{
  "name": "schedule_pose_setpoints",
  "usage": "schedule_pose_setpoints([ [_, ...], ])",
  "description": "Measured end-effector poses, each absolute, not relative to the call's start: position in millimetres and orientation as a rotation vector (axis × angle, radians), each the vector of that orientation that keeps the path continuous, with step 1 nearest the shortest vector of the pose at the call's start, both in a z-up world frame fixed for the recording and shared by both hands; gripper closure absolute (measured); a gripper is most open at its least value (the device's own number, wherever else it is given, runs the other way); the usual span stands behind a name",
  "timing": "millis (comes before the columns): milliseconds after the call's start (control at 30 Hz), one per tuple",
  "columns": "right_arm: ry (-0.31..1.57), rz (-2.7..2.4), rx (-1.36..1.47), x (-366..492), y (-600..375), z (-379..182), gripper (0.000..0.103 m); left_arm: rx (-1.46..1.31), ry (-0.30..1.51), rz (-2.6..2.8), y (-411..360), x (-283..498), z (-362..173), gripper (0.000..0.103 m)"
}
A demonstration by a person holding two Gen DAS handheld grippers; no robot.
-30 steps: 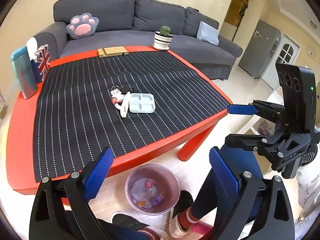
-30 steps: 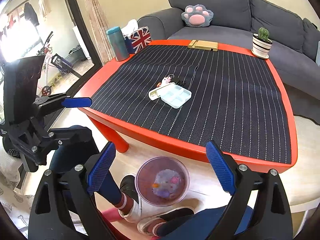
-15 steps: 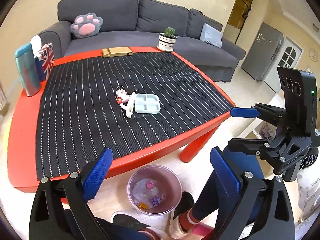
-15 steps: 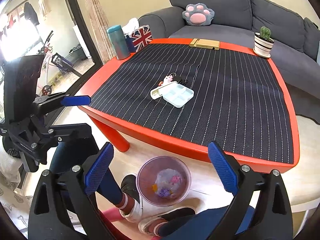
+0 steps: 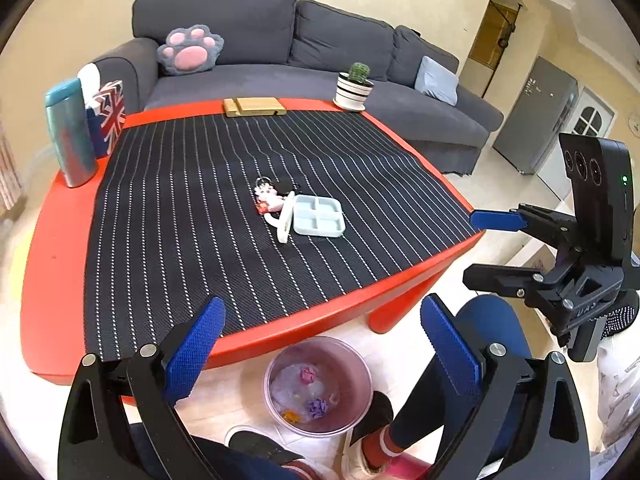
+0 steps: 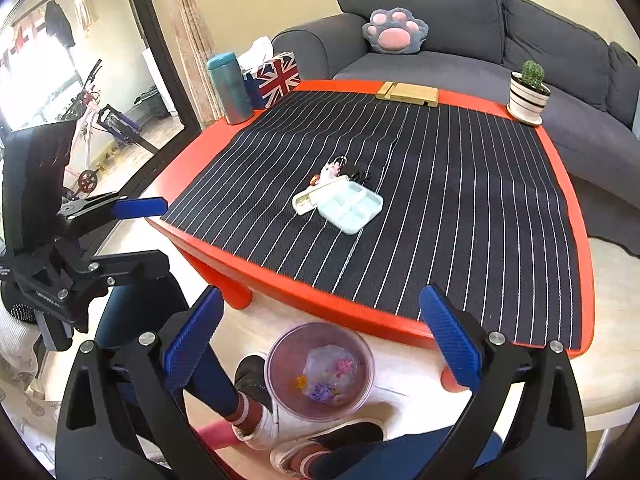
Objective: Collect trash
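Observation:
A clear pinkish trash bin stands on the floor below the red table's near edge, with crumpled scraps in pink, purple and orange inside. My left gripper hangs open above the bin, holding nothing. My right gripper hovers over the bin too; its jaws are opening and nothing is between them. On the striped mat lie a pale blue divided tray, a white case and a small figure keychain.
The red table carries a teal bottle, a Union Jack tissue box, a wooden block and a potted cactus. A grey sofa stands behind. A person's legs and shoes flank the bin.
The right gripper's fingers have spread a little wider. Both hands have stayed almost in place, and the bin and table items have not moved.

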State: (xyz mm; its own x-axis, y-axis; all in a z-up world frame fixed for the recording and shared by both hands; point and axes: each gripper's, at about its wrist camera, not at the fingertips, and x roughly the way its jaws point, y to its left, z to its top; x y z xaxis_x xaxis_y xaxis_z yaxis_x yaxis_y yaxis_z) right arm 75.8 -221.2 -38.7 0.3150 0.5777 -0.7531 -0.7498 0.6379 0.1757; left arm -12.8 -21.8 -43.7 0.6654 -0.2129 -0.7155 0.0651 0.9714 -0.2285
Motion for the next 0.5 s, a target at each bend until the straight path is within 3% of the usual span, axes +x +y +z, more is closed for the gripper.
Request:
schedule_pose_setpoints([
  [500, 0.929, 0.908, -0.354, 142, -160, -42, 0.006, -0.207, 0.822, -0.107, 1, -6, -42, 0.009],
])
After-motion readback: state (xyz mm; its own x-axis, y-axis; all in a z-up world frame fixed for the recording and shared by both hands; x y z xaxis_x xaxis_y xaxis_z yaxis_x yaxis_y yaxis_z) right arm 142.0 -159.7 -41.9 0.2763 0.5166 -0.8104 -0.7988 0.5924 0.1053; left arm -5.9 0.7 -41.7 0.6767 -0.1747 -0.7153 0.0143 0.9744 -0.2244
